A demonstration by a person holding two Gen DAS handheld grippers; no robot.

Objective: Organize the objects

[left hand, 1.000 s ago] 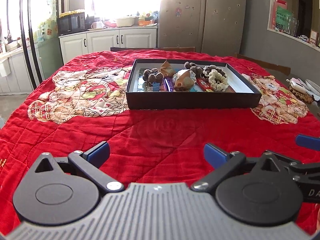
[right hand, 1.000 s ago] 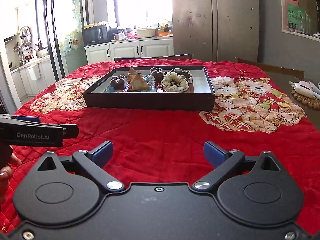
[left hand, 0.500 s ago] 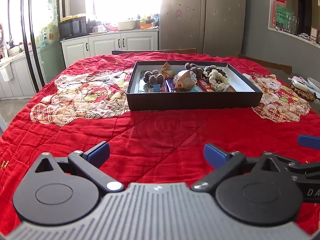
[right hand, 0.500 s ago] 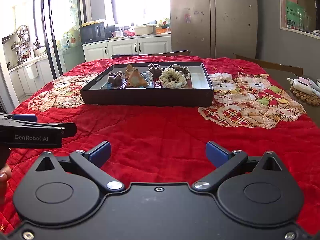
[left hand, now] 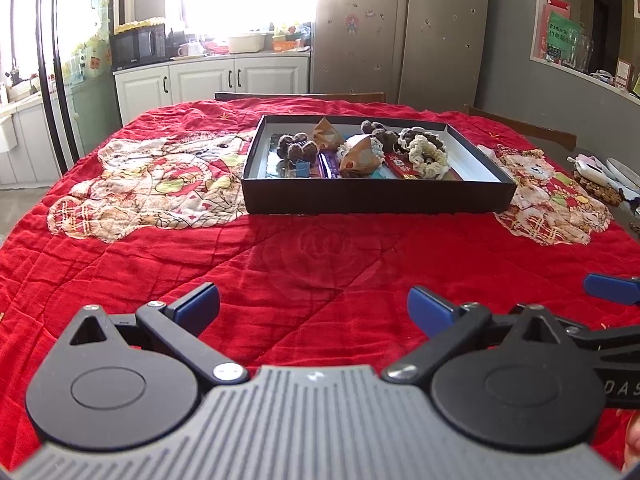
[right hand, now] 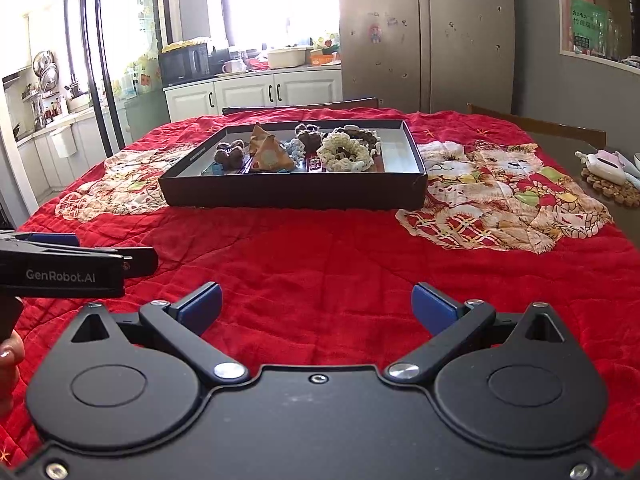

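Observation:
A shallow black box (left hand: pixel 376 196) (right hand: pixel 296 192) stands on the red quilted table cover, well ahead of both grippers. It holds several small things: brown pompoms (left hand: pixel 296 148), a tan pyramid-shaped packet (left hand: pixel 360 158) (right hand: pixel 272 156), a cream crocheted ring (left hand: pixel 426 154) (right hand: pixel 346 154) and a red wrapper (left hand: pixel 400 164). My left gripper (left hand: pixel 314 308) is open and empty over bare cloth. My right gripper (right hand: pixel 318 306) is open and empty too, beside it.
The red cover (left hand: pixel 320 248) has cat-pattern patches left (left hand: pixel 152 184) and right (right hand: pixel 504 200) of the box. A woven mat with small items (right hand: pixel 612 172) lies at the table's right edge. Chair backs, cabinets and a fridge stand beyond the table.
Both grippers have drawn slightly back and up from the box, which looks a little farther off. Both stay open and empty.

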